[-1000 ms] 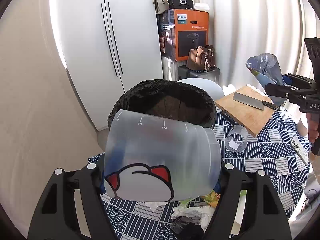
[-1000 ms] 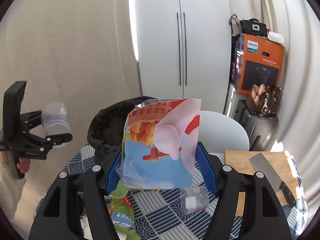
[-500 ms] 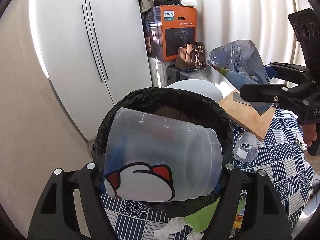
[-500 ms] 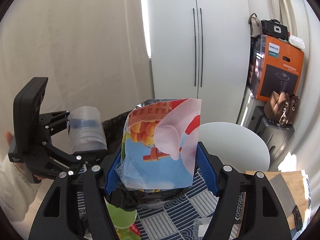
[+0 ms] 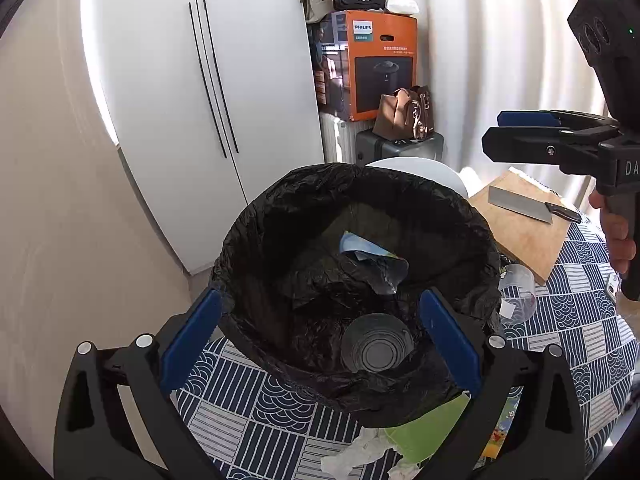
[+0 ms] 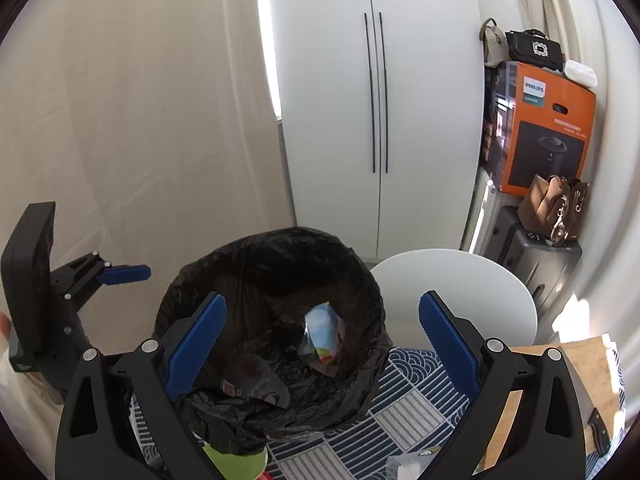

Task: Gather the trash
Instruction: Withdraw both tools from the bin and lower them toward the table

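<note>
Both the left hand-held gripper [image 5: 320, 334] and the right hand-held gripper [image 6: 322, 330] have just been opening and now gape empty above the black-lined bin [image 5: 256, 248]. The plastic cup [image 5: 376, 348] lies at the bin's near side, base up; the snack bag [image 6: 322, 332] lies crumpled farther in, long axis unclear.

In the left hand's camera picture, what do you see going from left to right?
White cupboard doors → black trash bin → wooden cutting board with the knife on it → the hand holding the right gripper.
</note>
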A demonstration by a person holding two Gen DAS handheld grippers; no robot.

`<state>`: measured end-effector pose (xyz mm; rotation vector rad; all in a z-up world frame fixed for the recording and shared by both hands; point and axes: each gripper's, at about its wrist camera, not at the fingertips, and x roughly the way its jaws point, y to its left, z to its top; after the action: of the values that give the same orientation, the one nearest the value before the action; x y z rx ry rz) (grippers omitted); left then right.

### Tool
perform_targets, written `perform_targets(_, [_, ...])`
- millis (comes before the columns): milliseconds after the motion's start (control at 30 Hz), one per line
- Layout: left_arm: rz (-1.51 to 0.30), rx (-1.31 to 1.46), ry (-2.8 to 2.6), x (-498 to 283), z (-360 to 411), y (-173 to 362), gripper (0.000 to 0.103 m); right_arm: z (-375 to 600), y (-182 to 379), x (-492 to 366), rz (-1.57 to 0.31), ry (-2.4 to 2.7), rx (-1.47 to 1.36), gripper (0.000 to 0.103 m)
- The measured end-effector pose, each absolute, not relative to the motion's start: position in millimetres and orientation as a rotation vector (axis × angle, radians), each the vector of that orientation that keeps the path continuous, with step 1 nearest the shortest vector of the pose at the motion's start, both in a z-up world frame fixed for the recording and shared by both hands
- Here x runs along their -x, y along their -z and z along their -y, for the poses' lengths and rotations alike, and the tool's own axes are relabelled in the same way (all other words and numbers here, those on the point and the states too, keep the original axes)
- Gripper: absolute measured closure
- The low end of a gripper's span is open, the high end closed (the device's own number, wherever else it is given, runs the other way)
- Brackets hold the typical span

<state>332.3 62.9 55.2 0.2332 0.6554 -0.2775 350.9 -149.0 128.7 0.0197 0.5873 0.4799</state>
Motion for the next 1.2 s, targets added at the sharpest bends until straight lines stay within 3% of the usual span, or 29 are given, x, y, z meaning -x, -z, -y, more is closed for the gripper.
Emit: perform_targets(1200, [-0.796, -0.089, 0.136, -215.5, -92.7, -21.4, 0.006, 169.7, -93.1, -250.4, -0.712, -0.476, 0.045, 0.010])
